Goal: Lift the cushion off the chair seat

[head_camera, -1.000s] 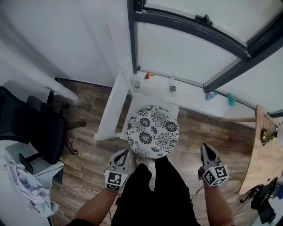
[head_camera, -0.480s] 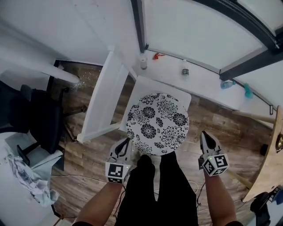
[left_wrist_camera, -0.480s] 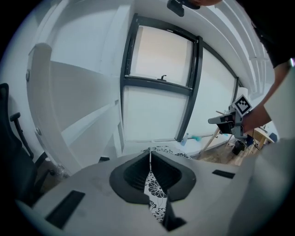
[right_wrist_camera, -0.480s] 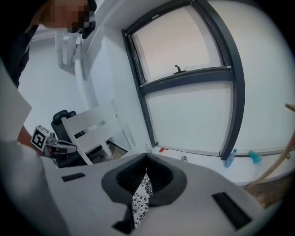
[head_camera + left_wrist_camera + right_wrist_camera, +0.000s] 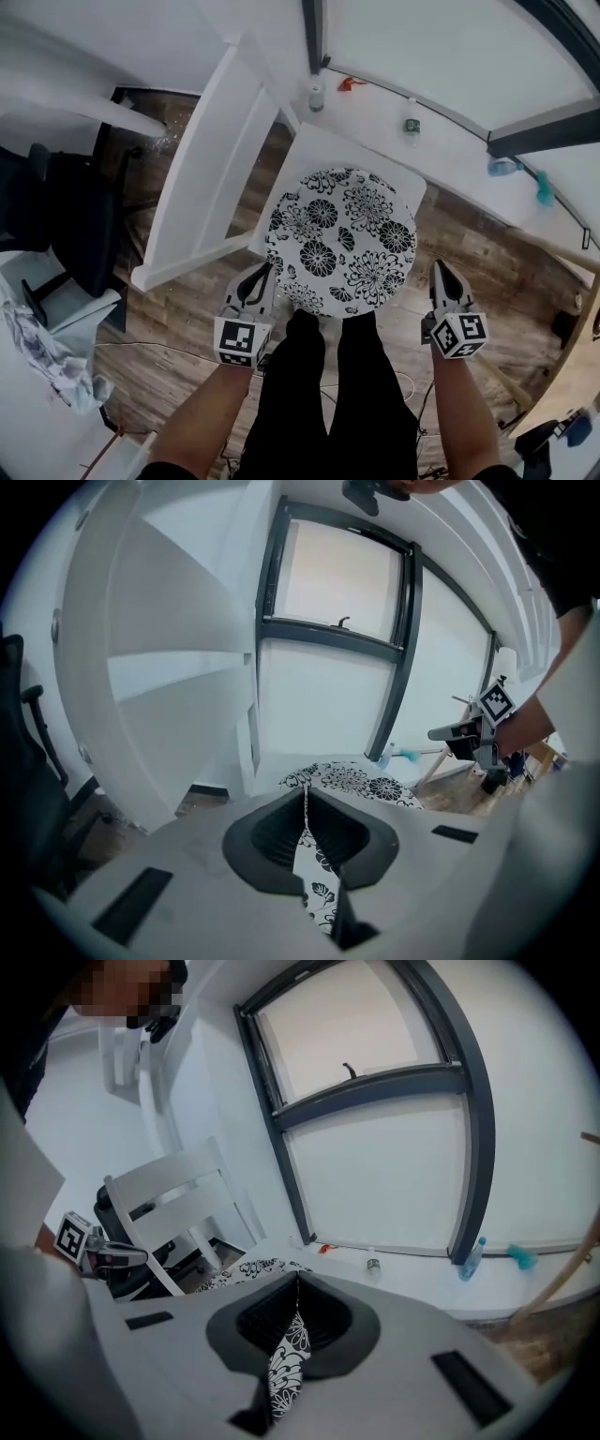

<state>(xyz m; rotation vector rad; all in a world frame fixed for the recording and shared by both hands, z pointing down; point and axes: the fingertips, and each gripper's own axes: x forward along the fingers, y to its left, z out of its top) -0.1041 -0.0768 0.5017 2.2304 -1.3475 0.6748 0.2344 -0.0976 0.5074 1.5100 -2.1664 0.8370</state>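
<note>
The floral cushion (image 5: 342,239) lies flat on the white chair (image 5: 309,155), hiding the seat's near edge. The left claw (image 5: 262,276) and right claw (image 5: 441,270) flank its near side, each pressed together on nothing. This probably sets up a pinch on opposite rims for a level lift.

Cushion (image 5: 342,239) lies on the chair seat (image 5: 312,155).

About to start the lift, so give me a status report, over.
Left gripper shut, empty, left of cushion. Right gripper shut, empty, right of it. Cushion flat on chair seat, nothing lying on it.
</note>
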